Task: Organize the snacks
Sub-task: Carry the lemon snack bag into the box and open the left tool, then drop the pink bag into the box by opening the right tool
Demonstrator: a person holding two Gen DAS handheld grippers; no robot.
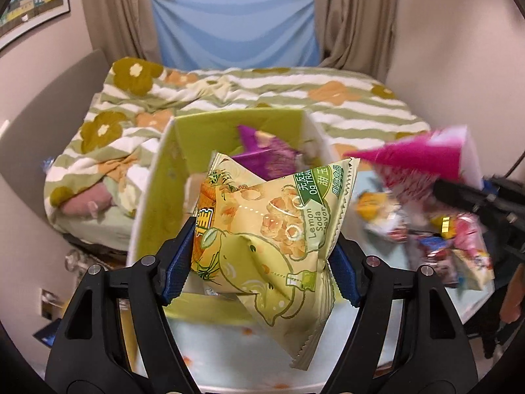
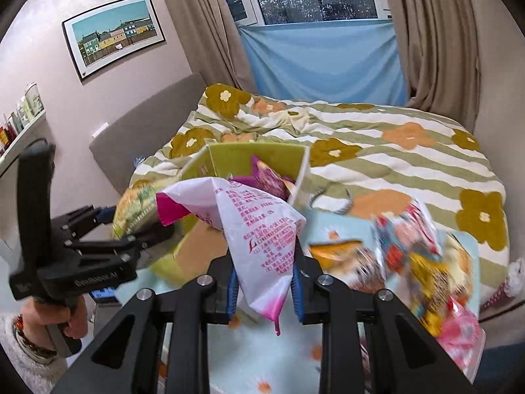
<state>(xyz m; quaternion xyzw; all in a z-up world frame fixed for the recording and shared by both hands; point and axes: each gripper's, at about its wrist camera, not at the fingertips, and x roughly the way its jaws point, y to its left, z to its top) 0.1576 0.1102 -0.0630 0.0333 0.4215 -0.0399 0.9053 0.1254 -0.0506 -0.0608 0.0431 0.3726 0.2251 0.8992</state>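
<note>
Foil-film bags, puffy, light, crushable, slick. Left gripper (image 1: 259,249) clamped across yellow lemon-soda bag (image 1: 262,229); right gripper (image 2: 264,282) pinched on pink-white bag (image 2: 259,229). Both held over green box (image 1: 157,197). Grip sealed edges, gently.

1. Snack bag (image 1: 262,229) pinched between left gripper (image 1: 259,259) pads, at 6 o'clock of the box (image 1: 157,197).
2. Second bag (image 2: 262,239) clamped in right gripper (image 2: 264,282), 3 o'clock of the first.
3. One packet (image 1: 262,154) inside the box.
4. Heap of snacks (image 2: 423,262), blurred, probably on the table (image 2: 262,354), at 3 o'clock of the box.
5. Bed (image 2: 393,164) behind, at 12 o'clock.
</note>
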